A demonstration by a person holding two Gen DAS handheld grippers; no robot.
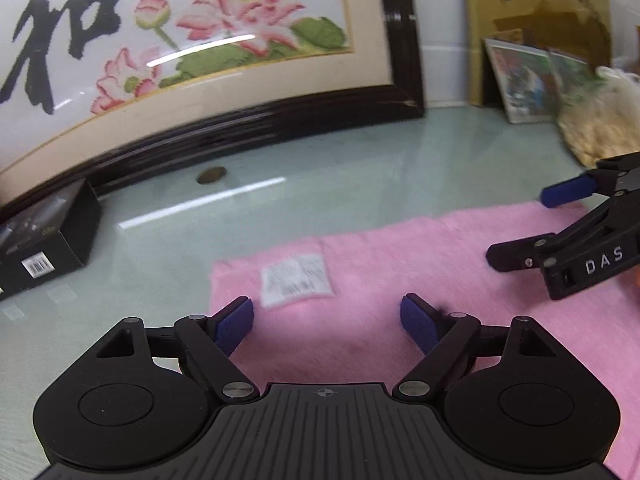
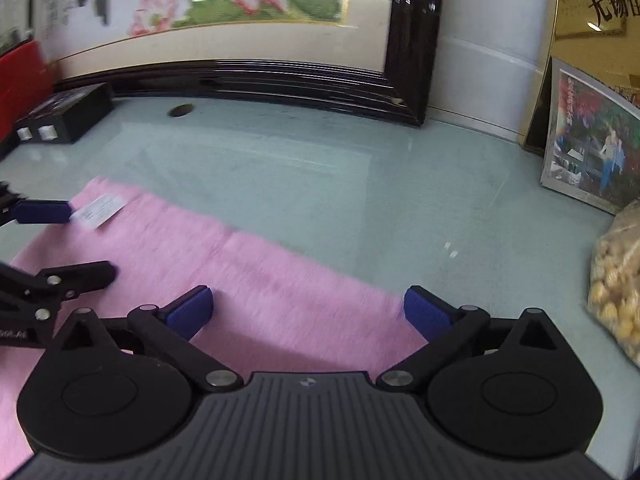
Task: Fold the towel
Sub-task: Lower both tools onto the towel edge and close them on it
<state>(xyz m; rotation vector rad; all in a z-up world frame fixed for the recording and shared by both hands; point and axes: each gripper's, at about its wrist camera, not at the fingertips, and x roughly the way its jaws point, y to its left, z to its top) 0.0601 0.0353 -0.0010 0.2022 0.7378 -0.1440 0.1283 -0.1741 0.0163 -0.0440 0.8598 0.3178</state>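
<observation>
- A black box [image 1: 44,244] with a barcode label is seen at the far left of the tabletop, well apart from the towel, and a small brown oval mark [image 1: 212,175] lies near the frame's foot.
- At the right a clear bag of pale yellow lumps [image 2: 618,296] is set on the table, with a framed photo [image 2: 588,148] leaning just behind it against a gold board [image 2: 588,4] printed with black characters.
- Nothing is placed on the towel between the two grippers.
- The surface is a glossy, pale green tabletop [image 2: 304,184] – light strips are reflected in it. A large dark-framed embroidery [image 1: 168,44] of pink lotus flowers and black calligraphy is propped along the back against a white wall.
- The pink towel [image 1: 380,272] is laid flat on the near part of the table, fluffy in texture, with a white care label [image 1: 296,280] lying on top near its far left corner and a fold edge running across it.
- The left gripper [image 1: 326,322] is held over the towel's left part, jaws spread wide and nothing gripped.
- The right gripper [image 2: 306,312] is held over the towel's right end – likewise released, its blue pads clear of the cloth.
</observation>
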